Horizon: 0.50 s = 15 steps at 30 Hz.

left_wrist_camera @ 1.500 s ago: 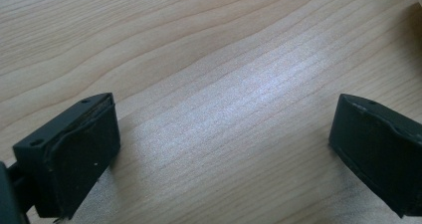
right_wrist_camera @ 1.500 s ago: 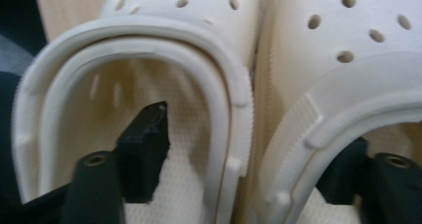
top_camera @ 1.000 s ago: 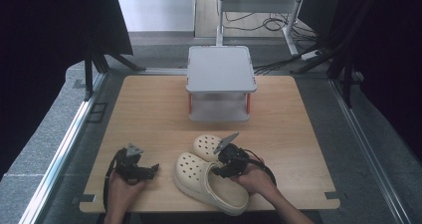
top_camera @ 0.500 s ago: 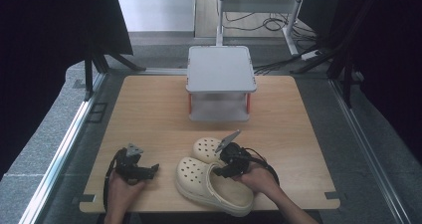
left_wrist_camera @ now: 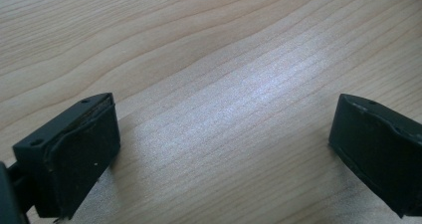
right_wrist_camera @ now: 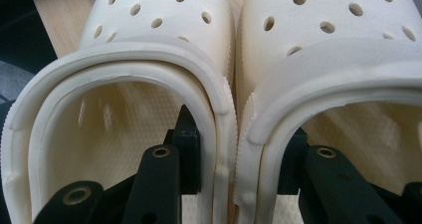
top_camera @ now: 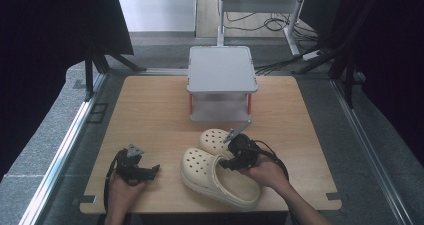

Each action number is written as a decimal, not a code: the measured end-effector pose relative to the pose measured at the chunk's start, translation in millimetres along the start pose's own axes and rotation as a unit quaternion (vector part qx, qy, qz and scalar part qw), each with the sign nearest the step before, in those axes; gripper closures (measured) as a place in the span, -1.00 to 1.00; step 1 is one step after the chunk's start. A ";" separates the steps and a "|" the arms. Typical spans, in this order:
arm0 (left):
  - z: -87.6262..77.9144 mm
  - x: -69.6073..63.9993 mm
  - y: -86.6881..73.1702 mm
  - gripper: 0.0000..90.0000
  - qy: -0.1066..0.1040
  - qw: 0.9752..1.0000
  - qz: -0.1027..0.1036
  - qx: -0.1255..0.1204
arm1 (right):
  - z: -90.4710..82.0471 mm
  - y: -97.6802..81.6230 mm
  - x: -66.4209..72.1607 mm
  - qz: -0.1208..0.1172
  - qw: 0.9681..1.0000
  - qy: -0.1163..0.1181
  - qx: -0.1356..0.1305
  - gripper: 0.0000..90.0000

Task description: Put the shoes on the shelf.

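Note:
Two cream perforated clogs lie side by side near the table's front. In the high view the nearer clog point(top_camera: 220, 179) is large and the farther clog point(top_camera: 214, 137) is partly hidden behind my right gripper point(top_camera: 239, 154). The right gripper view has one jaw inside the left clog point(right_wrist_camera: 124, 79) and the other inside the right clog point(right_wrist_camera: 343, 50). There my right gripper point(right_wrist_camera: 234, 149) is shut on their two touching side walls. My left gripper point(top_camera: 139, 169) rests at the front left, and in its own view the left gripper point(left_wrist_camera: 224, 149) is open over bare wood.
A grey two-level stand point(top_camera: 222, 70) with red posts sits at the back middle of the wooden table point(top_camera: 150, 115). Cables trail from both grippers toward the front edge. Black curtains and metal rails border the table's sides.
The right gripper and the clogs have shifted slightly to the right. The left gripper has stayed put.

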<state>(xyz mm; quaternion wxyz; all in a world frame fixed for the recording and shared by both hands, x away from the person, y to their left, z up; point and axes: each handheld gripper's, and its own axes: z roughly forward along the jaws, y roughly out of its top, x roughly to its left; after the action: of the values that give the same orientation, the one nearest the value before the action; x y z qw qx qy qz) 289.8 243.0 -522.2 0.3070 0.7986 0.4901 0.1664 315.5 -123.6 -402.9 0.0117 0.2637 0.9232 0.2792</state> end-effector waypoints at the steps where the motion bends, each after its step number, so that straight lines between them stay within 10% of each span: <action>1: 0.0 0.0 0.0 -1.00 0.000 1.000 0.000 0.000 | -2.4 1.0 -0.6 0.000 1.000 -0.002 -0.001 0.42; 15: 0.1 -0.1 -0.1 -1.00 0.001 1.000 0.000 -0.001 | -41.8 23.5 -10.3 0.023 0.999 -0.020 -0.013 0.42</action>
<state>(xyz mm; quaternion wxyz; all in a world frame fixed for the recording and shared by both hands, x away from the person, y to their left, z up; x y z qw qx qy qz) 289.8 242.9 -522.3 0.3071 0.7983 0.4904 0.1672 328.6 -133.4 -356.7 0.0273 0.2899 0.9129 0.2861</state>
